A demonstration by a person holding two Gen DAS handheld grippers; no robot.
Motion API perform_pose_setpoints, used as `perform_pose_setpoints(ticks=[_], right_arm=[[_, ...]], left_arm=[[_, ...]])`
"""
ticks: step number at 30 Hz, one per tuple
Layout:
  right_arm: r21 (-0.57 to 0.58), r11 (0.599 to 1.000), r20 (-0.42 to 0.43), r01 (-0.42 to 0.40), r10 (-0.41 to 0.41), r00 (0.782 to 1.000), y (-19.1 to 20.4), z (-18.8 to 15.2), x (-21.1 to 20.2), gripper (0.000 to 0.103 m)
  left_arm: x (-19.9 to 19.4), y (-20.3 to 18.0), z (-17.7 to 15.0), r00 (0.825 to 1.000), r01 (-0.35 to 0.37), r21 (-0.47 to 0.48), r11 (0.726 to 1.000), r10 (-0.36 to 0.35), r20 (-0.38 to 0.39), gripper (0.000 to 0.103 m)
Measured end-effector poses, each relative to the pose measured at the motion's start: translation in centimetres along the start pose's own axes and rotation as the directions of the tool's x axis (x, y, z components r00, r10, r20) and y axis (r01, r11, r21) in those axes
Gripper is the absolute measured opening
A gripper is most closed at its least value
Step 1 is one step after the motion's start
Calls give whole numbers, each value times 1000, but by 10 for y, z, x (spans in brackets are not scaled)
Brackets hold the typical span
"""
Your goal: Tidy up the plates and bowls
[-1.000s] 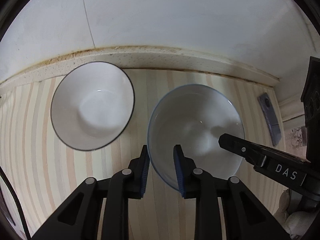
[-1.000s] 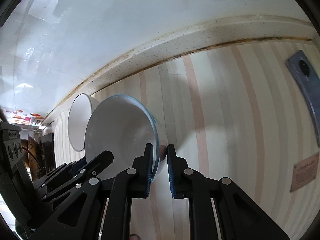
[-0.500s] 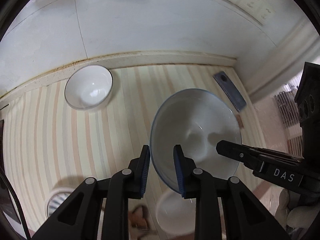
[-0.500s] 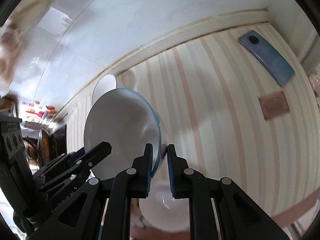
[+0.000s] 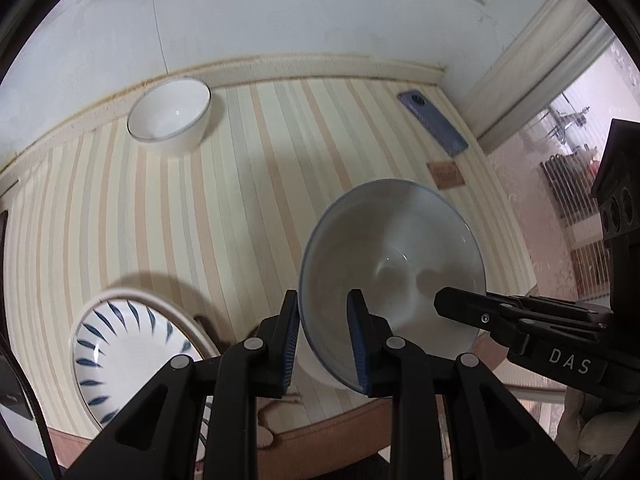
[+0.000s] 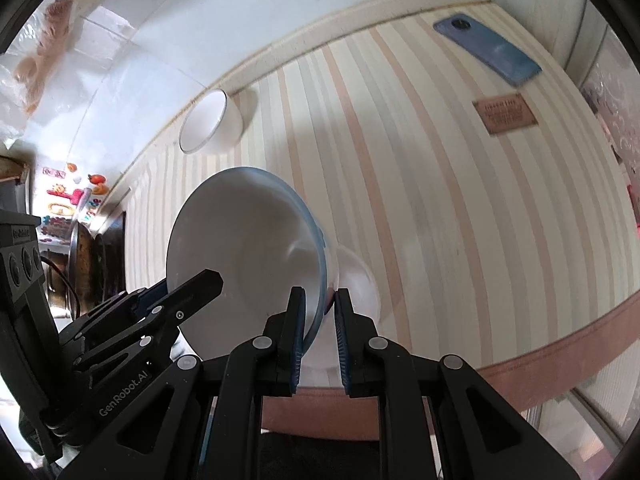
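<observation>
Above the striped table (image 5: 200, 220), both the left gripper (image 5: 322, 340) and right gripper (image 6: 320, 336) clamp the blue-rimmed bowl's (image 5: 392, 264) rim

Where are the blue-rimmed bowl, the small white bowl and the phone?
blue-rimmed bowl (image 5: 384, 264), left wrist view, inner wall.
small white bowl (image 5: 170, 118), left wrist view, inside bottom.
phone (image 6: 490, 50), right wrist view, middle of its back.

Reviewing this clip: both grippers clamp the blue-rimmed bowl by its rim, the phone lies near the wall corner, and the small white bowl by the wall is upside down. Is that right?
One detail is wrong. The small white bowl stands upright with its opening up, as the left wrist view shows. The rest holds: the left gripper and right gripper both clamp the blue-rimmed bowl by its rim, and the phone lies near the wall corner.
</observation>
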State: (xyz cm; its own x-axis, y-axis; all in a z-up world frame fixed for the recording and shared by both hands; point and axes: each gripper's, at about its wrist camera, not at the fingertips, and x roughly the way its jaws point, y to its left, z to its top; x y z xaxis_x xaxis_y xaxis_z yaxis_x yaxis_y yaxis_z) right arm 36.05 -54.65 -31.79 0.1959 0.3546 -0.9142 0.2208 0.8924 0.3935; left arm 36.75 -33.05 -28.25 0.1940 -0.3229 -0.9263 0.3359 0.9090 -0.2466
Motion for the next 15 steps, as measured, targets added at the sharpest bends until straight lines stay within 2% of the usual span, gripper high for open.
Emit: perform_pose_setpoints(ticks=[15], right_arm=[[36,999,-83,28,-24,996,-26,-16,45,16]], left_arm=[[45,-4,-25,993,-31,26,999,34,-115,22]])
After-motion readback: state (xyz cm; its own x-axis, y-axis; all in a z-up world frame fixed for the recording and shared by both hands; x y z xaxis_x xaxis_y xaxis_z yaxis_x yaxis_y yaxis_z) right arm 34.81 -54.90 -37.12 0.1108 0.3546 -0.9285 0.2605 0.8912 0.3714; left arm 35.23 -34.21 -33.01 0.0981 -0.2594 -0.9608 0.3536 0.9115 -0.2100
